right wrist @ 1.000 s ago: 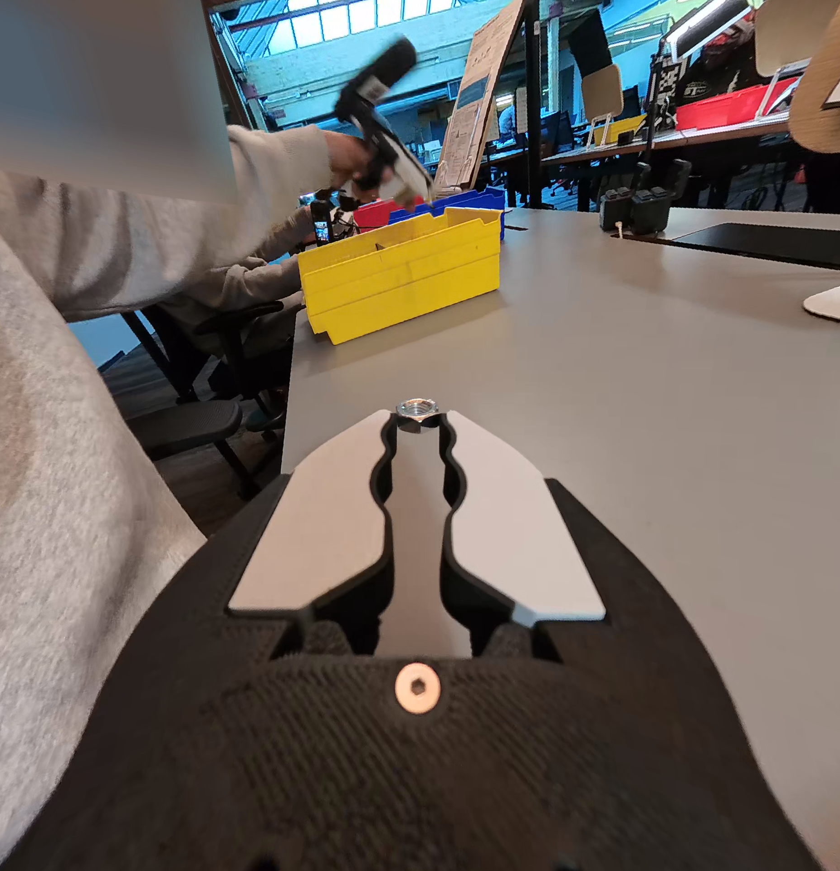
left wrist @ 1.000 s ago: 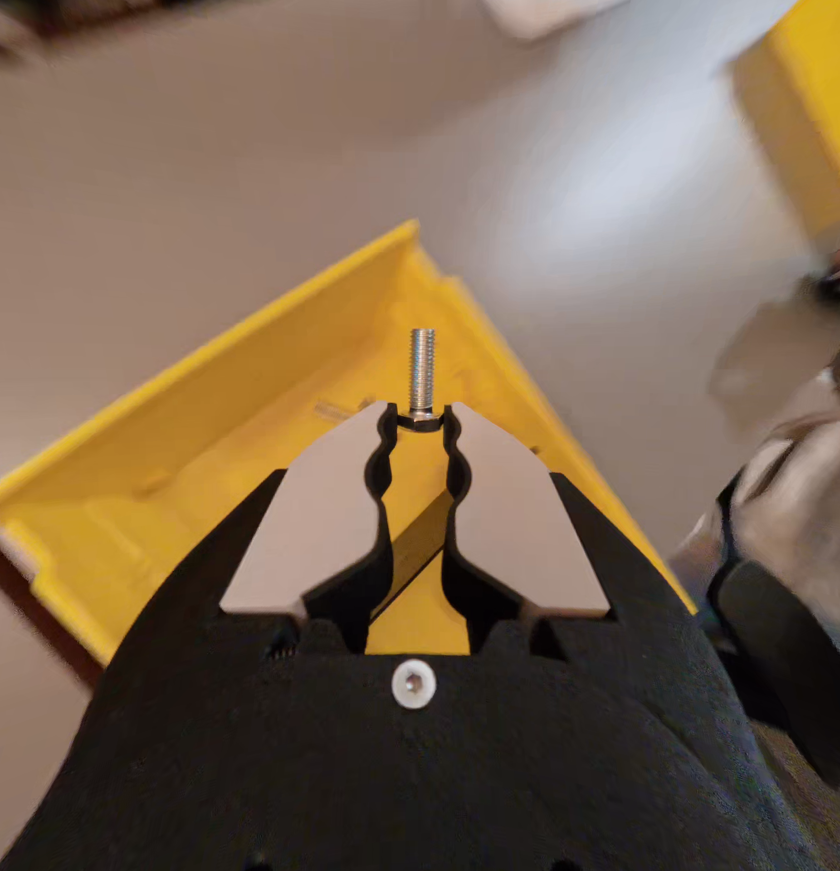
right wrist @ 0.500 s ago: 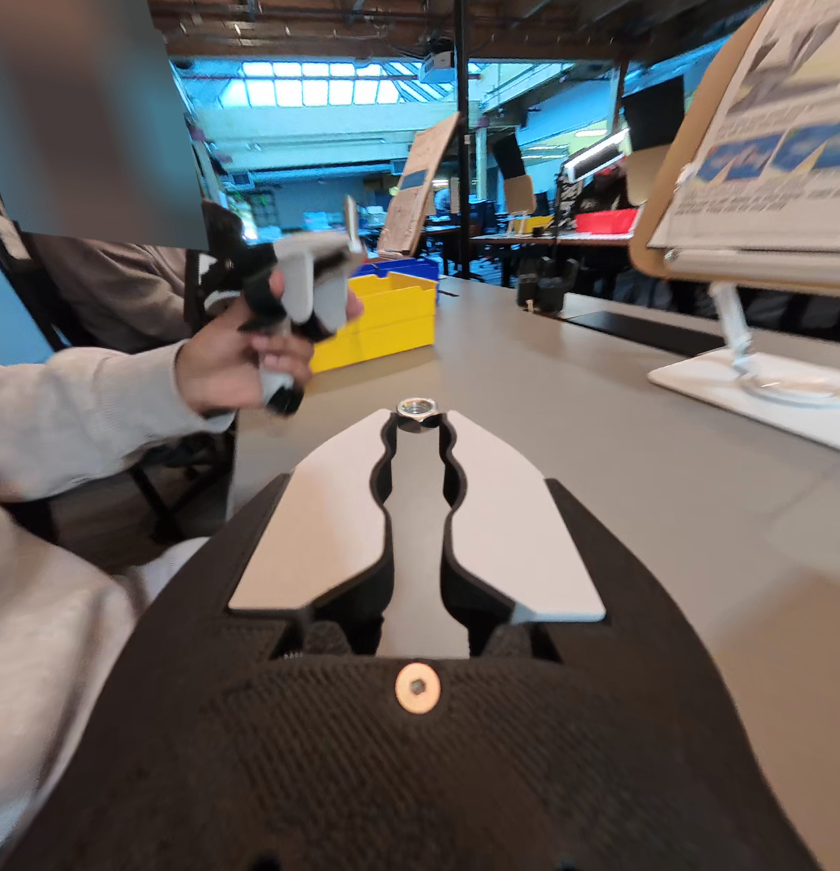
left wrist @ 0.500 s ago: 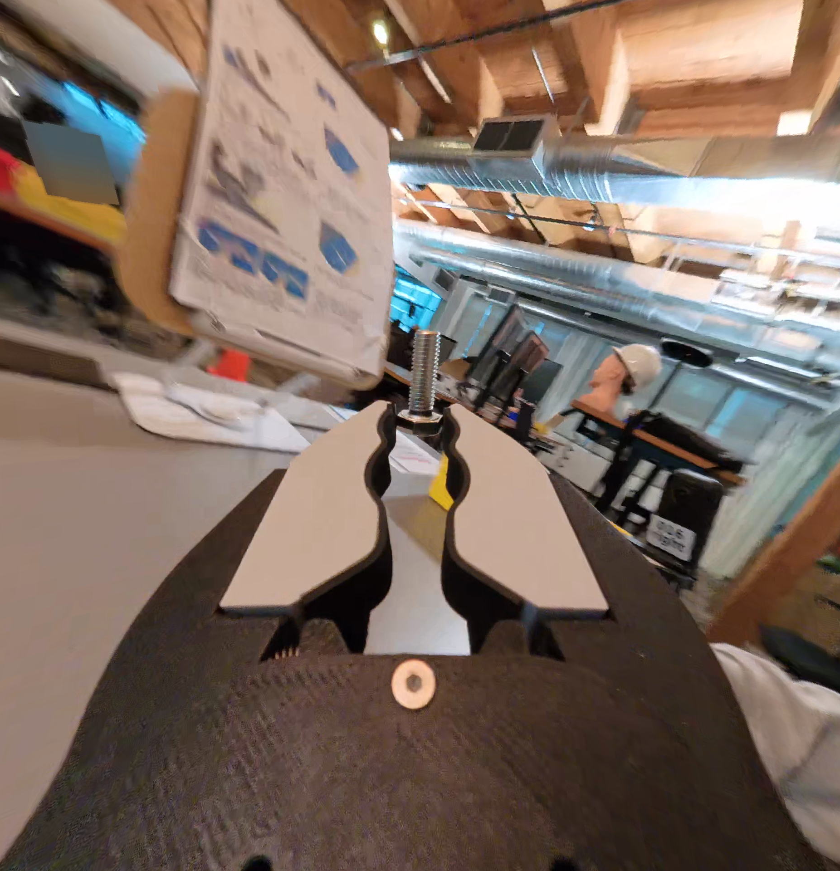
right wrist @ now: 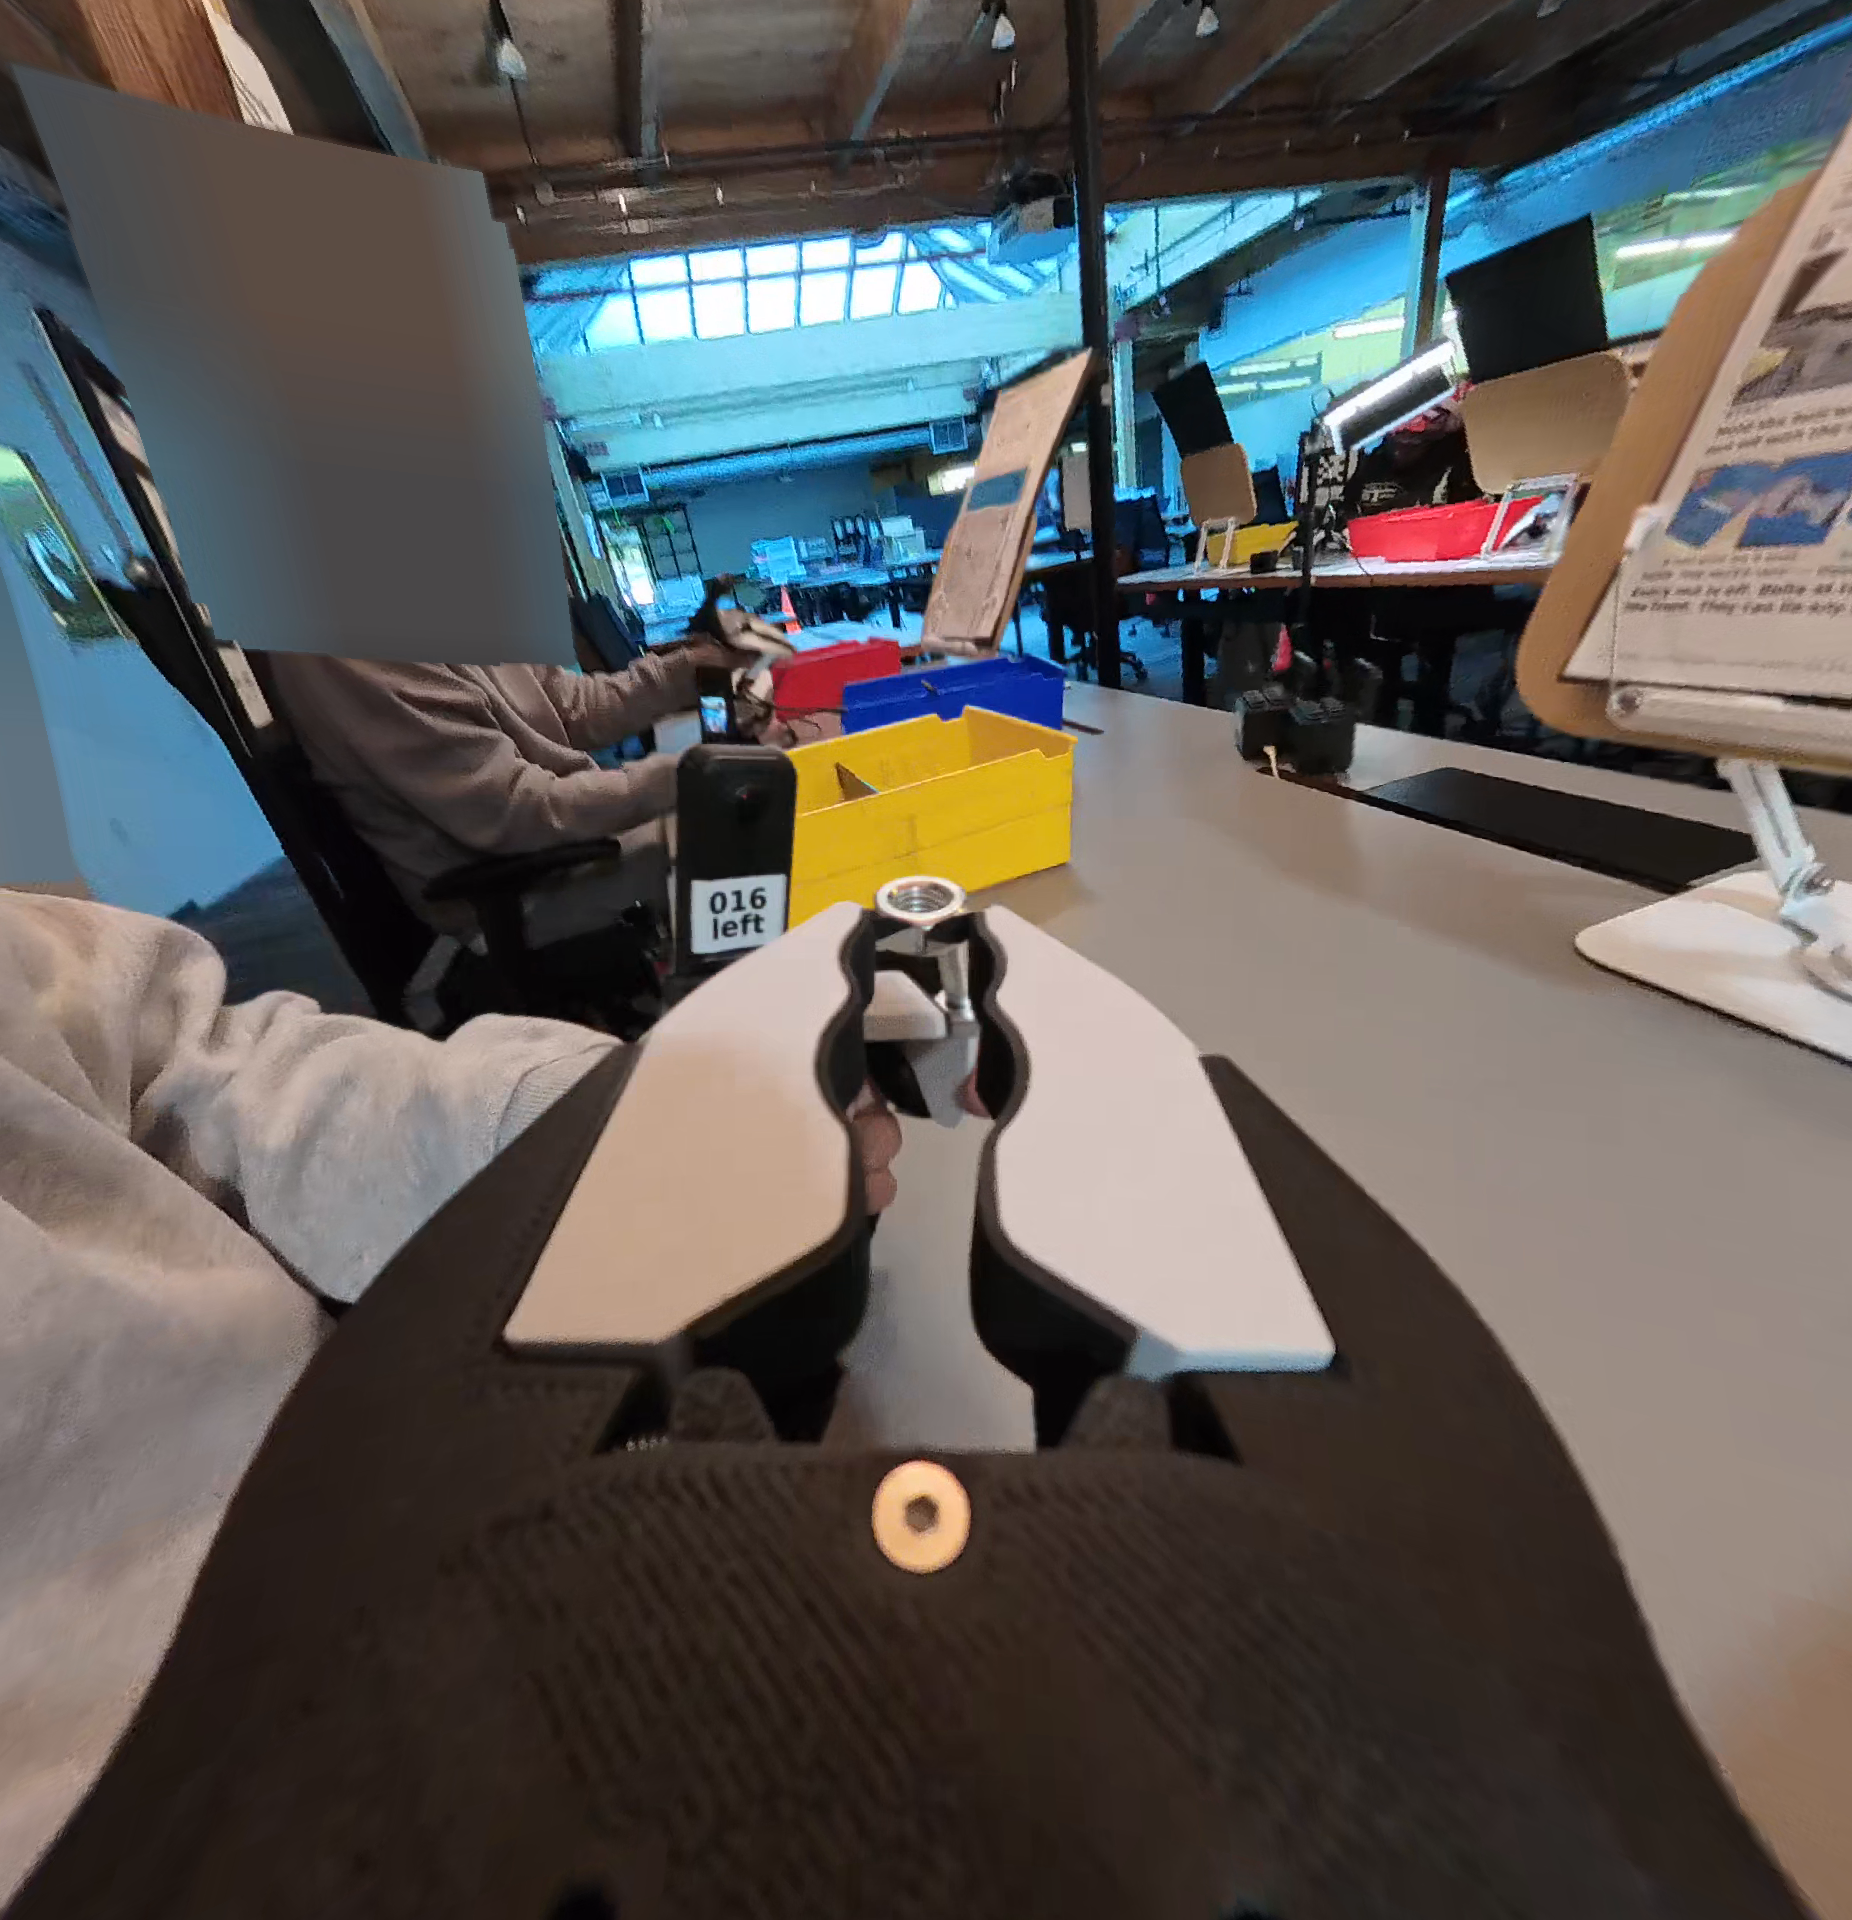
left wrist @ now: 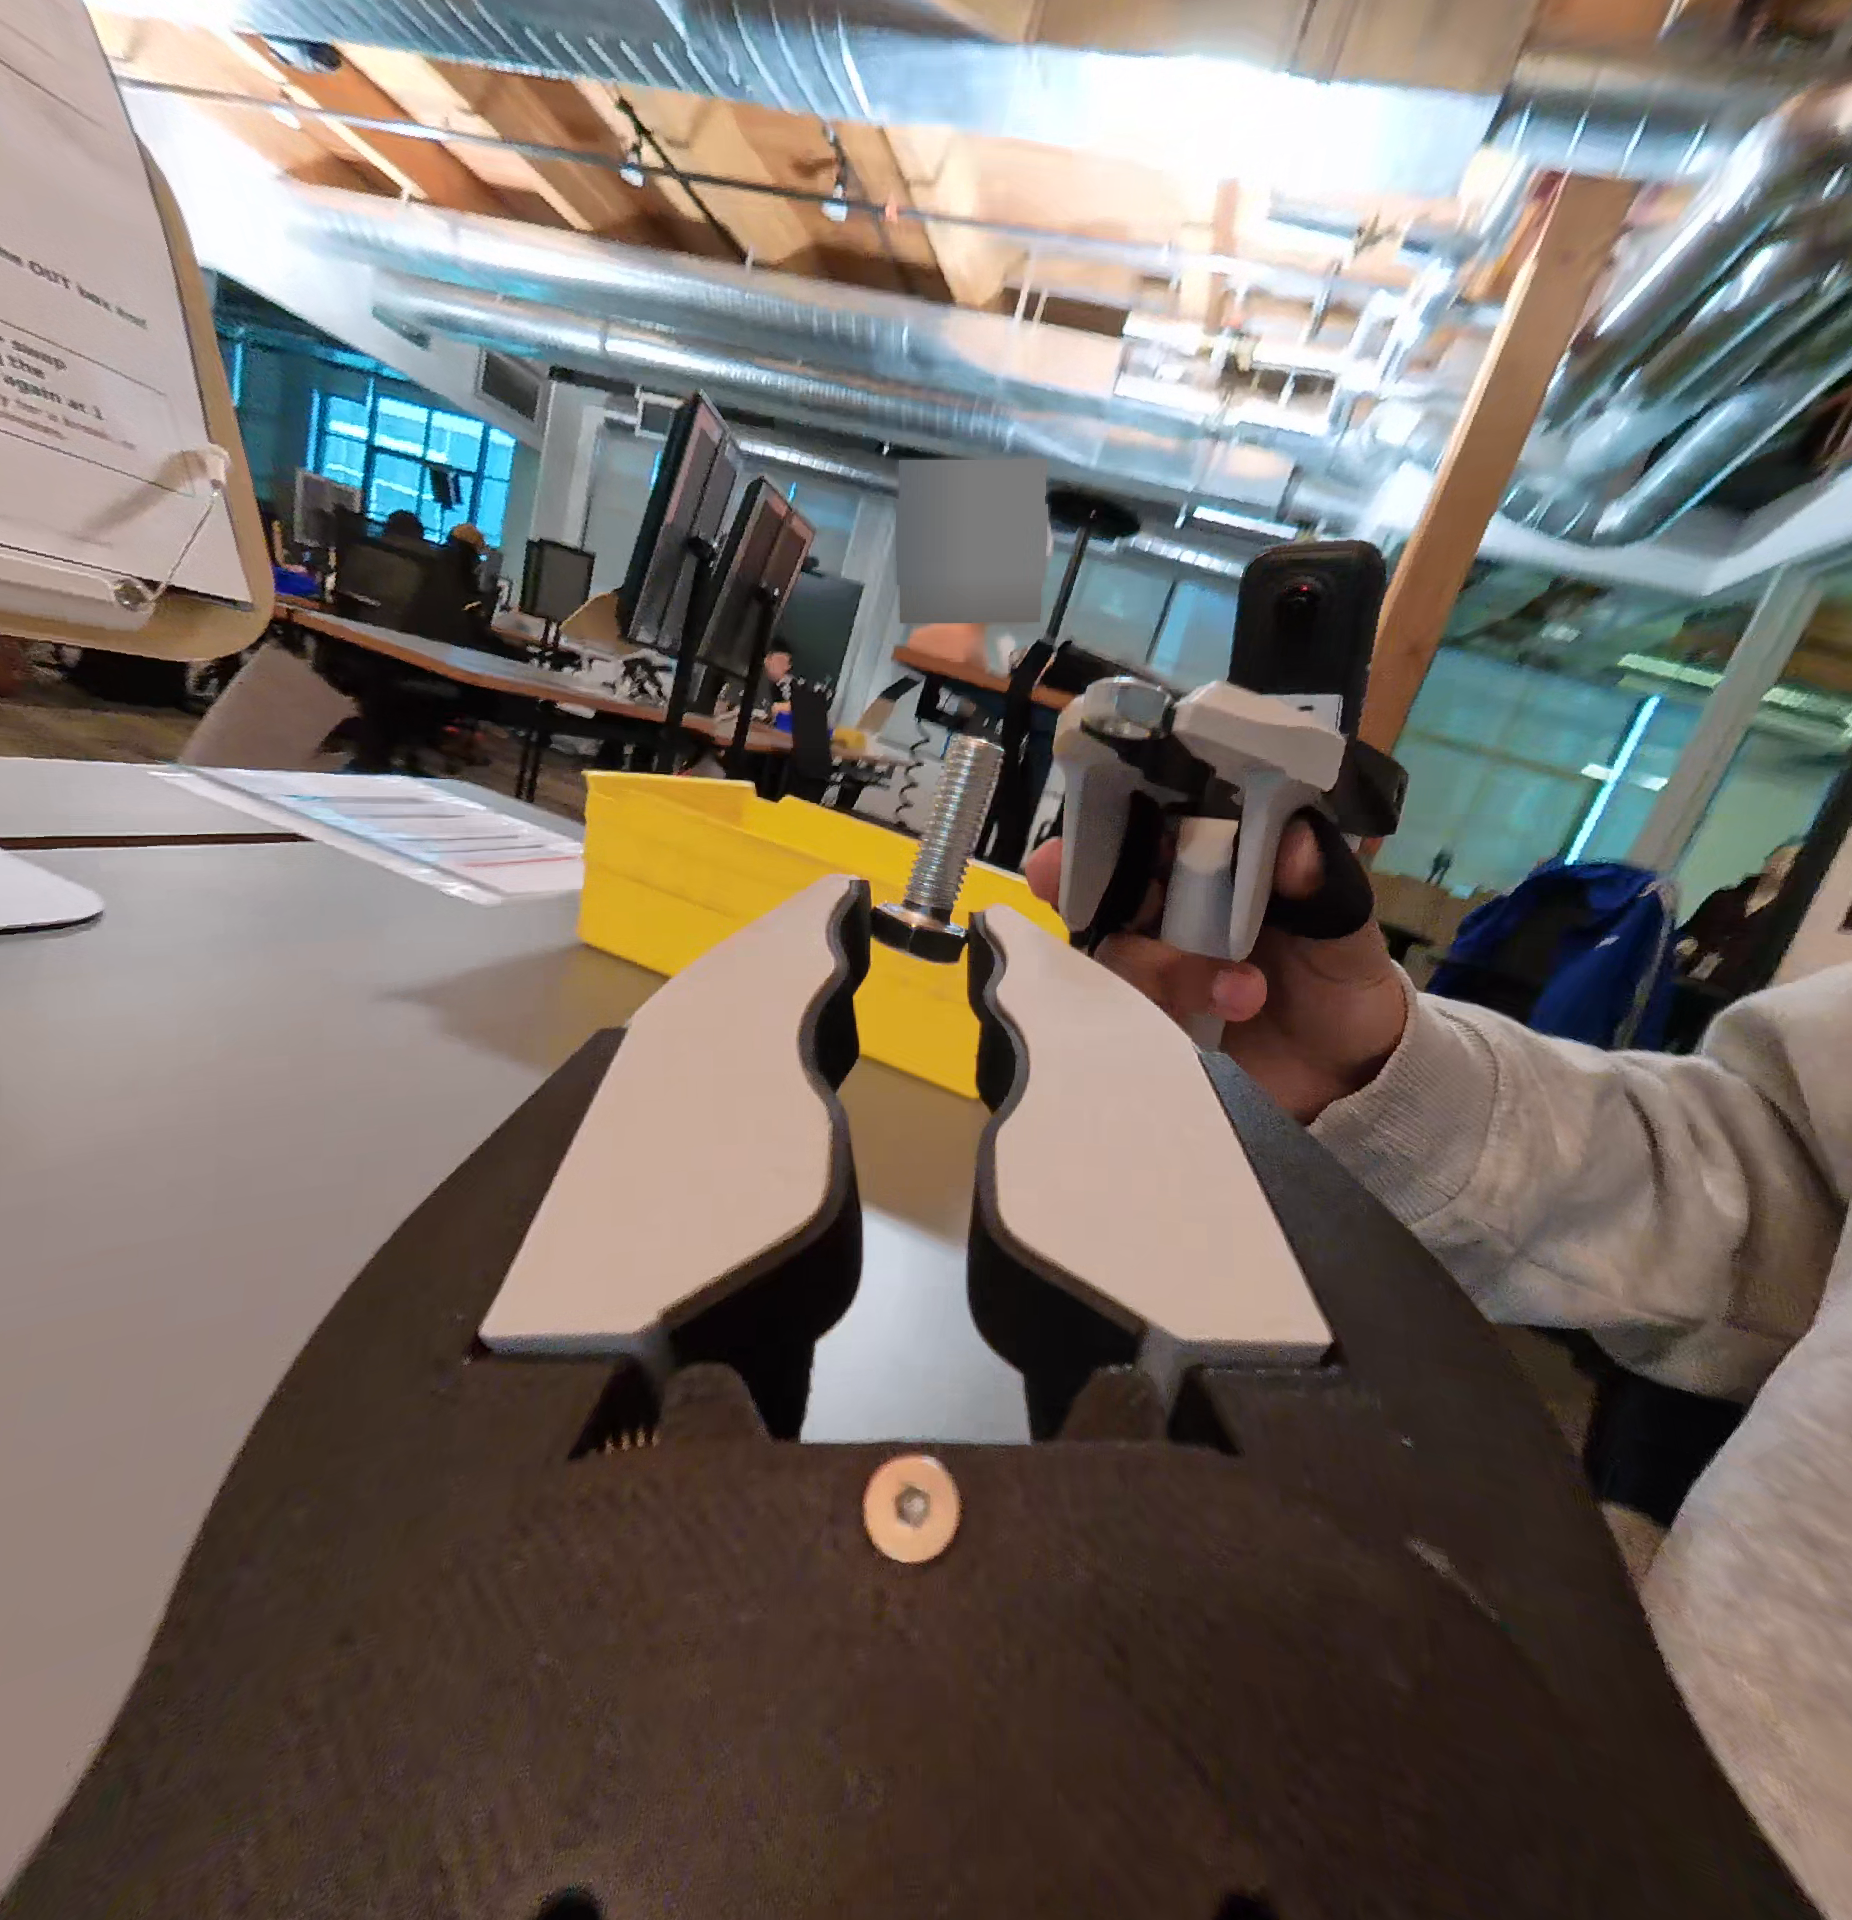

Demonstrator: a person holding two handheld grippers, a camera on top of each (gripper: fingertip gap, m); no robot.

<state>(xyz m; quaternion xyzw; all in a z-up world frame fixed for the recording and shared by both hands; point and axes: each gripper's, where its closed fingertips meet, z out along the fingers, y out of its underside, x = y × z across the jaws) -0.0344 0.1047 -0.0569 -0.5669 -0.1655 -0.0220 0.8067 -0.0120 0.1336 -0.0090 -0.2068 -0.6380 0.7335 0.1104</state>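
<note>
My left gripper [left wrist: 917, 927] is shut on the hex head of a silver bolt [left wrist: 948, 821], whose threaded shaft sticks up above the fingertips. My right gripper [right wrist: 920, 920] is shut on a silver hex nut [right wrist: 920, 900] with its hole facing up. In the left wrist view the right gripper [left wrist: 1145, 727], held in a hand, holds the nut [left wrist: 1121, 709] just right of and slightly above the bolt's tip. In the right wrist view the bolt [right wrist: 958, 985] and the left gripper [right wrist: 937, 1044] show through the gap, right below the nut.
Both grippers are above a grey table [right wrist: 1421, 1091]. A yellow bin [right wrist: 932, 800] stands behind them, with blue [right wrist: 953, 691] and red [right wrist: 834, 670] bins farther back. A document stand [right wrist: 1732, 540] is at the right. Another yellow bin [left wrist: 714, 862] shows in the left wrist view. A seated person [right wrist: 465, 748] works at the far left. The left gripper's tips are roughly 7 cm from the right gripper's.
My left gripper has lifted the bolt out of the yellow bin and swung toward the right gripper. The two grippers have come together, so the nut now sits close above the bolt's tip.
</note>
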